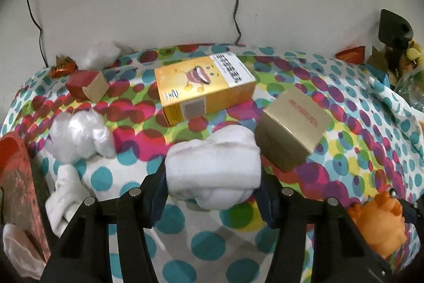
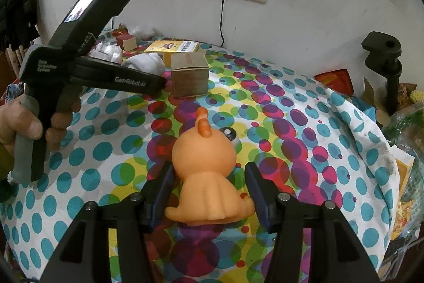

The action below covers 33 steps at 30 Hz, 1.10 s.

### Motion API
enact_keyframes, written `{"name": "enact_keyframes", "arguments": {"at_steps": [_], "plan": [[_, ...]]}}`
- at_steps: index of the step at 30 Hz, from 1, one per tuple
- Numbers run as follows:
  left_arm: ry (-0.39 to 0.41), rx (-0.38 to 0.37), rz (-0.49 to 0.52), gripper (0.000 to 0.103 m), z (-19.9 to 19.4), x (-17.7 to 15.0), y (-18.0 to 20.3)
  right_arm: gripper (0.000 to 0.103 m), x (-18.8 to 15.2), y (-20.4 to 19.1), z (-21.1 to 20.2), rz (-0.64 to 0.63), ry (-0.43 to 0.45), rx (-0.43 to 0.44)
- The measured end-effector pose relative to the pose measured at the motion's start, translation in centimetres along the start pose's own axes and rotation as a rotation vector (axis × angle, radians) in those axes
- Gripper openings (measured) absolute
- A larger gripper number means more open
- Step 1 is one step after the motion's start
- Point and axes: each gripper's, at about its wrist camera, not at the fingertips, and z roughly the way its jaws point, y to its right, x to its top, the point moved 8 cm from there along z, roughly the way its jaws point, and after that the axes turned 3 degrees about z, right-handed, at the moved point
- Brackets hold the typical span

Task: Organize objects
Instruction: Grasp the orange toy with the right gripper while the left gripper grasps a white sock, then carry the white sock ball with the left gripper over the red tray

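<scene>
My left gripper [image 1: 213, 181] is shut on a rolled white sock [image 1: 212, 166] and holds it over the dotted tablecloth [image 1: 201, 246]. A yellow carton [image 1: 204, 88] and a gold box [image 1: 291, 127] lie just beyond it. My right gripper [image 2: 209, 178] is open, its fingers on either side of an orange rubber toy [image 2: 205, 171] that sits on the cloth; a gap shows on the right side. The toy also shows in the left wrist view [image 1: 379, 224]. The left gripper's body [image 2: 87, 70] is at the left of the right wrist view.
A small red box [image 1: 87, 85], crumpled white plastic [image 1: 79, 137], another white sock [image 1: 66, 198] and a red wrapper [image 1: 62, 68] lie at left. A black clamp stand [image 2: 384, 68] and bags [image 2: 408, 123] crowd the right edge. Cables hang down the wall [image 1: 132, 4].
</scene>
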Motion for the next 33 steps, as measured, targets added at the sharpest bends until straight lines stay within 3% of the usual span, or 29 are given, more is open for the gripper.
{"name": "enact_keyframes", "arguments": {"at_steps": [33], "plan": [[0.011, 0.042, 0.035, 0.054, -7.4, -8.6, 1.8, 0.056, 0.0, -0.2, 0.3, -0.010, -0.014, -0.006]]}}
